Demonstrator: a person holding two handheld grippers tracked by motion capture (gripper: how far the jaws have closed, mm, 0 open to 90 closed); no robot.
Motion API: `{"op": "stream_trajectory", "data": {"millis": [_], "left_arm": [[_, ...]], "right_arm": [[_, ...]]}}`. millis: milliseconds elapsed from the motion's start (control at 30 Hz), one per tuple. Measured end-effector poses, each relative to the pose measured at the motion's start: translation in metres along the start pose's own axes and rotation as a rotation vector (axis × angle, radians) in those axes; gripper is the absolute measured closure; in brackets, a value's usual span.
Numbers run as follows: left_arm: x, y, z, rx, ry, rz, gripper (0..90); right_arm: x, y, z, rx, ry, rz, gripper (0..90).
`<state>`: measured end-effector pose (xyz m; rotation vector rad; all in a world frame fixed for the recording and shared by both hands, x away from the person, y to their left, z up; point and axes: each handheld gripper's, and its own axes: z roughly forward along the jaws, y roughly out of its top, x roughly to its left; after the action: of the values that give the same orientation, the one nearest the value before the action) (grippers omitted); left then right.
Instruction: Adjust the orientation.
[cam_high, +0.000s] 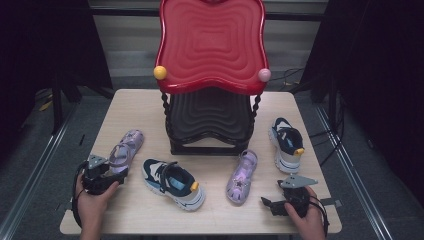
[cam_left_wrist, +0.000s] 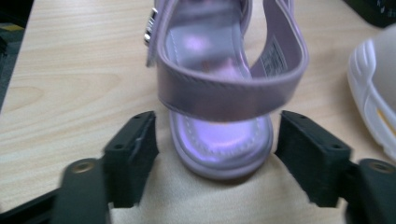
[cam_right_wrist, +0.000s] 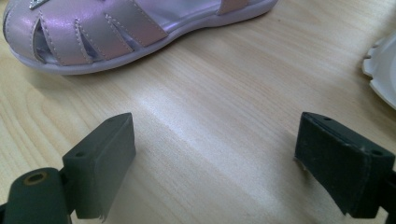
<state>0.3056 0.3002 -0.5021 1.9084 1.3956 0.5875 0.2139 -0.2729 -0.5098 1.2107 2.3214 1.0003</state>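
The left tool (cam_left_wrist: 212, 154) is open, its jaws either side of the heel of a lilac sandal (cam_left_wrist: 224, 93) at the worktop's (cam_high: 150, 105) left, not pressing it. The right tool (cam_right_wrist: 215, 158) is wide open and empty, near a second sandal (cam_right_wrist: 116, 32).

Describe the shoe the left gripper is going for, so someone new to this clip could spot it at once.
Start at the red and black shoe rack at the table's far side. Left of its base lies a purple sandal, its heel between the open jaws of the left gripper. The other purple sandal lies right of the navy sneaker.
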Motion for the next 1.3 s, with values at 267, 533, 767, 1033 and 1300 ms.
{"op": "stream_trajectory", "data": {"millis": [267,533,767,1033,1300], "left_arm": [[-0.004,0.010,0.019,0.025,0.026,-0.016,19.2],[-0.004,0.015,0.028,0.036,0.062,-0.012,18.9],[-0.005,0.017,0.031,0.042,0.087,-0.026,13.7],[-0.007,0.019,0.033,0.025,0.058,-0.004,23.5],[-0.007,0.019,0.033,0.016,0.045,0.003,29.6]], "right_arm": [[0.000,0.000,0.000,0.000,0.001,-0.003,11.5],[0.000,0.000,0.000,0.000,0.001,-0.003,11.5],[0.000,0.000,0.000,0.000,0.000,-0.004,11.5],[-0.001,0.000,0.000,-0.002,0.001,-0.007,11.5],[-0.001,0.000,0.001,-0.002,0.001,-0.008,11.5]]}}
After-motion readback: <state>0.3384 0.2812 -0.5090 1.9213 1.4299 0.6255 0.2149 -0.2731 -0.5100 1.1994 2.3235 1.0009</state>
